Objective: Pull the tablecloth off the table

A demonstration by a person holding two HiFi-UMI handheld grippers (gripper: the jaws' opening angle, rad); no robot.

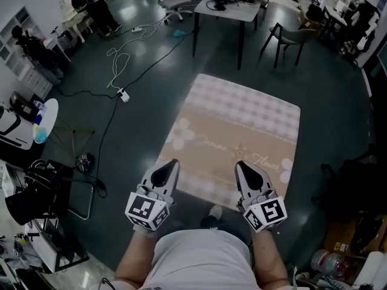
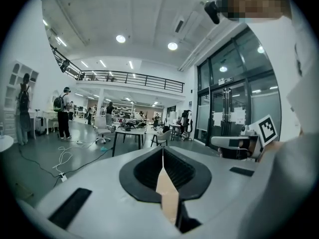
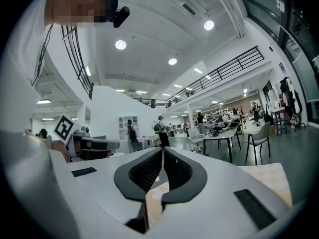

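Note:
A beige tablecloth (image 1: 242, 125) with a checked far half and flower prints lies flat and smooth over the table in the head view. My left gripper (image 1: 172, 162) hovers at the cloth's near left corner and my right gripper (image 1: 240, 164) over its near edge. Both point forward with jaws together. In the left gripper view the left gripper (image 2: 162, 148) is shut, and a beige strip of cloth (image 2: 167, 193) shows through the gap behind the pads. The right gripper (image 3: 163, 150) is likewise shut, with the tablecloth (image 3: 271, 178) spreading to its right. No fold of cloth is seen pinched.
A grey table (image 1: 233, 8) and a chair (image 1: 290, 35) stand beyond the cloth. Cables (image 1: 121, 59) and a power strip (image 1: 124, 95) trail over the dark floor at left. A round white table (image 1: 47, 116) and gear crowd the left edge; boxes and bottles (image 1: 329, 261) sit at bottom right.

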